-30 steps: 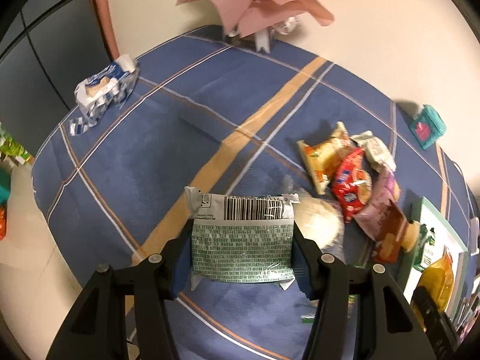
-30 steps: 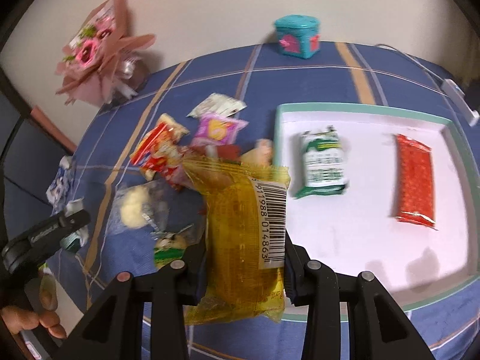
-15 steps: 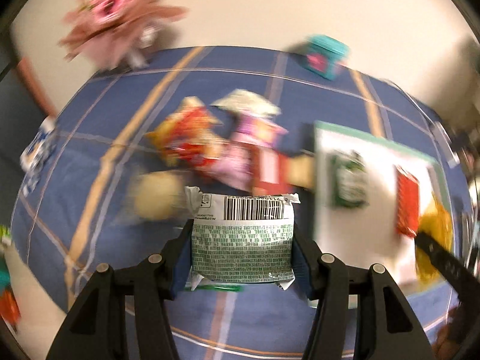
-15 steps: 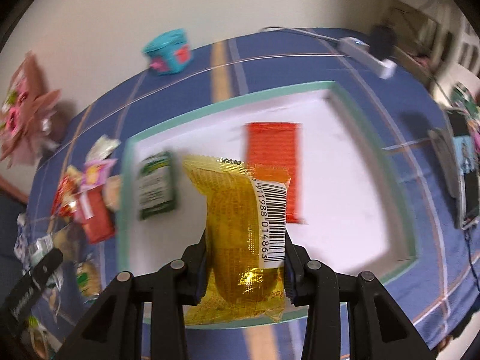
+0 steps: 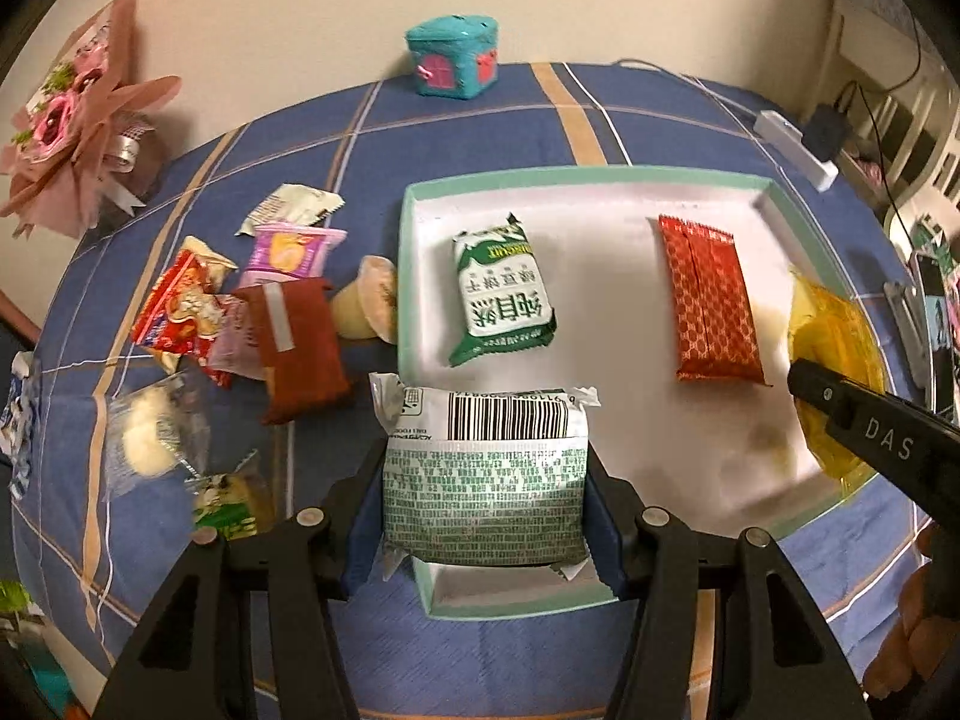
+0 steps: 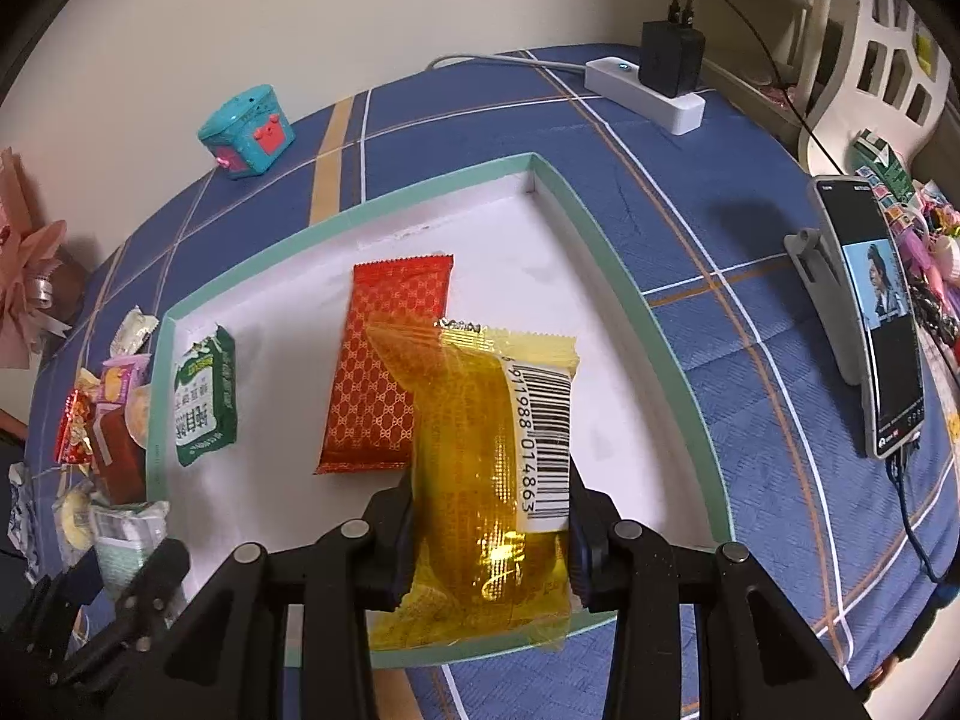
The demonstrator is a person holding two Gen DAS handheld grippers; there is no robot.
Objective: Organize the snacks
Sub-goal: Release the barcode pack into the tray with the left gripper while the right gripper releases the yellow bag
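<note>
Both grippers now hang over the white tray (image 5: 414,276); a second ago they were above the loose snack pile (image 5: 252,312) left of it. The left gripper (image 5: 485,492) clamps a green-and-white packet (image 5: 485,480), barcode up, at the tray's near-left corner. The right gripper (image 6: 491,516) pinches a yellow packet (image 6: 486,480) above the tray's near edge, overlapping the red packet (image 6: 384,372) lying inside the tray. A green packet (image 5: 504,294) also lies in the tray, left of the red one. The teal box (image 5: 453,57) sits beyond the tray.
</note>
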